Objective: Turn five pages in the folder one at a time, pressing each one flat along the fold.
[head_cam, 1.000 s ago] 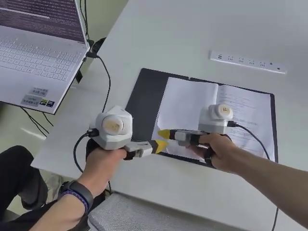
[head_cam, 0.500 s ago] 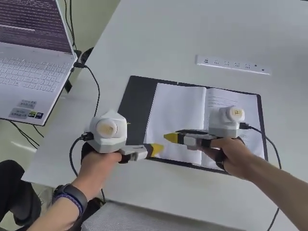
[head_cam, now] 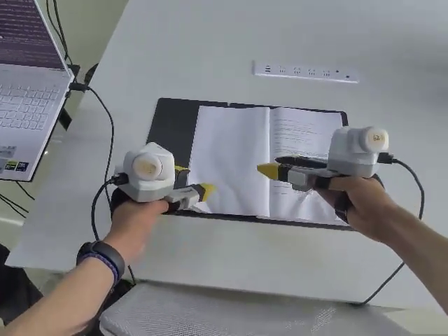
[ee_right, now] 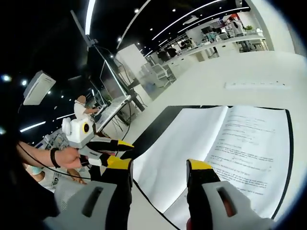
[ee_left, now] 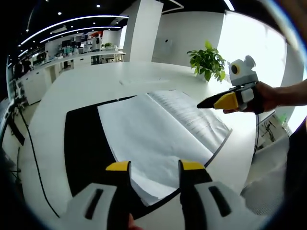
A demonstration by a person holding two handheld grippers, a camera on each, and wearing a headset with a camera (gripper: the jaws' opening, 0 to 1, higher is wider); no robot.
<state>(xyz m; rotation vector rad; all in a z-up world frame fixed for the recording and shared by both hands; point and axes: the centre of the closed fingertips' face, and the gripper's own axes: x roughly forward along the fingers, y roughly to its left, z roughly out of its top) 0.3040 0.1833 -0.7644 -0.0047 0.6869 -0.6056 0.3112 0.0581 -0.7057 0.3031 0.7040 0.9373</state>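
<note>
Black flat folder point(head_cam: 171, 129), spread open and lying flat near the middle of the white workbench point(head_cam: 210, 42). Carries a blank white paper sheet point(head_cam: 231, 157) left of the fold and a printed white page point(head_cam: 308, 129) right of it. Leaves a strip of bare black cover at the far left.

Left gripper point(head_cam: 194, 180), white-bodied with yellow-tipped jaws, gripped in the left hand point(head_cam: 136, 217). Hangs at the folder's near left corner, just by the blank sheet's near edge. Impossible to judge whether touching the paper or not. Released: in the left gripper view, jaws apart with nothing between them, only the sheet's corner and the black cover seen through the gap.

Right gripper point(head_cam: 271, 166), of the same build, held in the right hand point(head_cam: 360, 199). Points leftward across the printed page, tips about level with the fold. Seen from the left gripper view, raised clear of the paper. Slack as well: in the right gripper view, jaws spread wide, grasping nothing.

Beyond the folder, well apart from it, a long white power strip point(head_cam: 306, 71) on the bench. At the left edge, an open silver laptop point(head_cam: 21, 105), with a black cable point(head_cam: 108, 133) curving past the folder's left side. Dark wristband point(head_cam: 105, 257) around the left wrist.
</note>
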